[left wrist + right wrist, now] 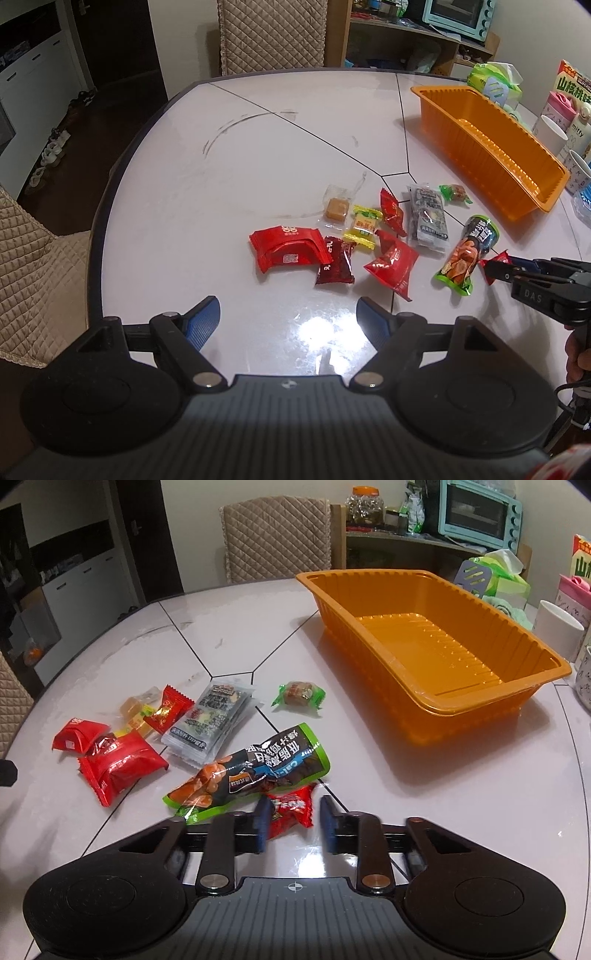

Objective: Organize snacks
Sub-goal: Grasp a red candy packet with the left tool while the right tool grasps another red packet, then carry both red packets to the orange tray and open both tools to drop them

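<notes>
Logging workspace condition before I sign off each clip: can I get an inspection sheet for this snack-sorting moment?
Surface: glossy white table, dark seam lines, faint scuff ring.
Job's things: orange tray, empty; small red packet, green-black pouch, grey sachets, green-wrapped candy and red packets loose on the table.
Clutter: tissue pack and cups behind the tray.
Grippers: left gripper jaws open, nothing between them; right gripper jaws shut on the small red packet.
Cables: dark cable beside the right gripper's handle.
Surroundings: quilted chair, toaster oven on shelving.
</notes>
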{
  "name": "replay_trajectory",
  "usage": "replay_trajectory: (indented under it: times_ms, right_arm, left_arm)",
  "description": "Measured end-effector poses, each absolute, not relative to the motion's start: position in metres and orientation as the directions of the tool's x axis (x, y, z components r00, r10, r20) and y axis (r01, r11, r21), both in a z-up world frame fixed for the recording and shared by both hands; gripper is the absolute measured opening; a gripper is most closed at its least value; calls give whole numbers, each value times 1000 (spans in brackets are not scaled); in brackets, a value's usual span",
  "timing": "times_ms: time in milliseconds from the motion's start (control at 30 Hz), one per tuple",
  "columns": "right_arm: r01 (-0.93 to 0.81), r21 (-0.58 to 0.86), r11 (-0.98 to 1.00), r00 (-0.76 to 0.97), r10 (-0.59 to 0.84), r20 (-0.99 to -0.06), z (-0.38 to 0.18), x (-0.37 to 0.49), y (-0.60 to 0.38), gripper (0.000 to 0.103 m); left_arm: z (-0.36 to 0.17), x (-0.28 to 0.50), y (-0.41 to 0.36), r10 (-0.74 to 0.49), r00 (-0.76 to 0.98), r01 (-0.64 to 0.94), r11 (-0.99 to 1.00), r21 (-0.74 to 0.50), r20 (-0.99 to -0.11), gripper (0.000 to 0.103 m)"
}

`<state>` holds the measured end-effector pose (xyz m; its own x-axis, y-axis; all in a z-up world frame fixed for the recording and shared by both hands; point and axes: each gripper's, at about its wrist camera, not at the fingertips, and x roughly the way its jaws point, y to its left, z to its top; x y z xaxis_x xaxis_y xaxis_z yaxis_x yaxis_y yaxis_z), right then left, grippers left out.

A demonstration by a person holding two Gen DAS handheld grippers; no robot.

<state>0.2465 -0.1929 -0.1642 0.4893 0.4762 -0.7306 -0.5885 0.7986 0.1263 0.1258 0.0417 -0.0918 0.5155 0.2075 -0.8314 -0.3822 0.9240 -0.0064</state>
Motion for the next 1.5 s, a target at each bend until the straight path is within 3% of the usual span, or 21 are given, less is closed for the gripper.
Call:
replay_trajectory:
  times_ms: [400,933,1100,1167,1333,1500]
  right_arm:
    - [-493,193,848,526,468,-711,-139,233,-201,21]
    - [-282,209,936,590,341,-732,-123,205,-215,22]
    - [-244,204,948,597,312,-739,-122,199,-216,22]
    - [-233,201,951,600,304,-740,-121,198,-215,22]
    - [-216,199,956,604,291,-742,-119,194,-213,22]
    - [-218,202,955,602,294,-742,-118,193,-211,22]
  left_arm:
    - [-99,145,62,117,556,-180,983,19,-823,73]
    - [-134,198,101,-52,516,125,992,15,-855,68]
    - [-143,211,104,-114,486,183,983,-27,-866,59]
    - [-146,212,104,-127,472,194,980,-38,-872,46]
    - [-148,208,106,-153,465,195,978,-68,-872,34]
    - [-147,204,106,-151,467,180,981,-74,-871,32]
